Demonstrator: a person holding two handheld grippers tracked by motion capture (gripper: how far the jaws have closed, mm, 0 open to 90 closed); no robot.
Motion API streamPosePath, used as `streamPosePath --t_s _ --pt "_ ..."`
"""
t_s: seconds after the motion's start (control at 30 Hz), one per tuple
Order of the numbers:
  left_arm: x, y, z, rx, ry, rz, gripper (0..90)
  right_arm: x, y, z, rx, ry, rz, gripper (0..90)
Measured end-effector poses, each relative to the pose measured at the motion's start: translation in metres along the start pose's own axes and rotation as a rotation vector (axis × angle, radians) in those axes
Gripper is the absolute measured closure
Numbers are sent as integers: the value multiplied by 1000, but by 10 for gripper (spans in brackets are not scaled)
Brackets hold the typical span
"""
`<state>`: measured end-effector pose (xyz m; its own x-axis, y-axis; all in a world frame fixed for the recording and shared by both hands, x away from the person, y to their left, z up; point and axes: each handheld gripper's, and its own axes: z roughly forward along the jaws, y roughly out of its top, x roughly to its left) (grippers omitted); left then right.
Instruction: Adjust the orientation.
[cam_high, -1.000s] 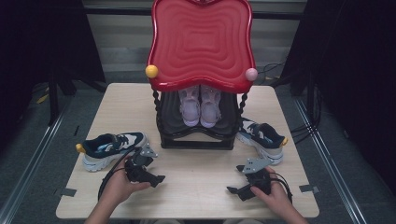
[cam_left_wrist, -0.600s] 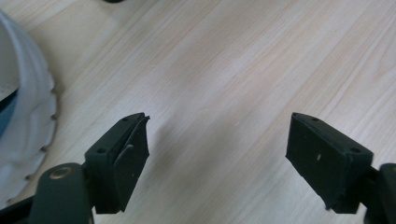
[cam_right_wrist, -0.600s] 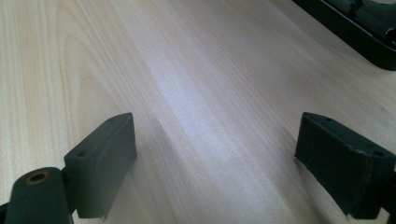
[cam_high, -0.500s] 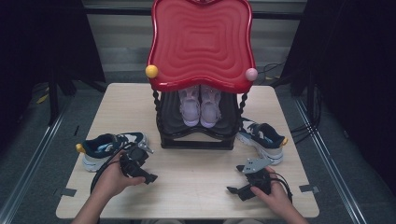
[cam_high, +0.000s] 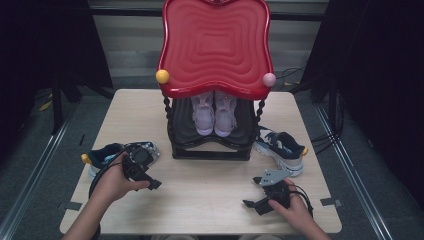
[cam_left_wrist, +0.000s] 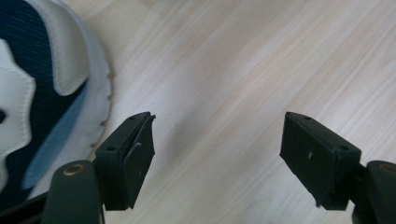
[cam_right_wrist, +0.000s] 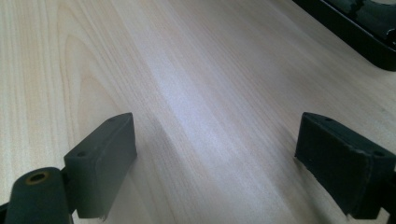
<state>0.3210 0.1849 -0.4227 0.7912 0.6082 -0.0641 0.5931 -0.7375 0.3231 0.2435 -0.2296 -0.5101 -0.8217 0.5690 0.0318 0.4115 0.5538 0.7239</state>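
1. At the lower left of the high view, your left gripper (cam_high: 142, 172) sits right over the heel end of the blue and white shoe (cam_high: 102, 156). That shoe lies on its side of the table (cam_high: 210, 200), left of the rack, so it looks like the next one to pick up.

2. In the left gripper view, the shoe (cam_left_wrist: 42, 93) fills the left edge of the frame. The jaws stand apart with only bare wood between them. They have just been closing a little, but they hold nothing. I think you are lining up beside the shoe, not on it yet.

3. In the middle of the high view stands the black shoe rack (cam_high: 210, 135) with a red wavy top (cam_high: 215, 45). A pair of pink shoes (cam_high: 215, 112) sits side by side on its shelf, toes toward you. They look put away already, so the loose shoes may belong here too.

4. To the right of the rack lies the other blue and white shoe (cam_high: 281, 149), touching the rack's lower corner. It waits there for its turn.

5. At the lower right of the high view, your right gripper (cam_high: 260, 204) rests low near the table edge. In the right gripper view its jaws are wide apart over bare wood, holding nothing. It seems to be waiting out of the way.
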Motion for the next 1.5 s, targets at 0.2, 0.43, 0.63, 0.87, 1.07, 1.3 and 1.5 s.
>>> streamPosePath --t_s 0.2,0.43,0.63,0.87,1.07,1.3,1.5 --pt "11 0 -14 6 28 -7 263 0 0 0 0 1 0 114" --pt "25 1 -35 6 77 -2 263 0 0 0 0 1 0 114" --pt "40 -3 -49 -9 119 -15 264 0 0 0 -2 5 -1 113" --pt "57 -14 -48 0 161 -43 264 0 0 0 -2 5 -4 113" --pt "68 -23 -37 38 184 -52 272 -1 0 1 -1 7 -5 113" --pt "66 -27 -26 99 199 8 474 -1 0 1 -1 7 -6 113" --pt "62 -22 -30 100 219 22 735 -1 0 1 -2 8 -6 113"
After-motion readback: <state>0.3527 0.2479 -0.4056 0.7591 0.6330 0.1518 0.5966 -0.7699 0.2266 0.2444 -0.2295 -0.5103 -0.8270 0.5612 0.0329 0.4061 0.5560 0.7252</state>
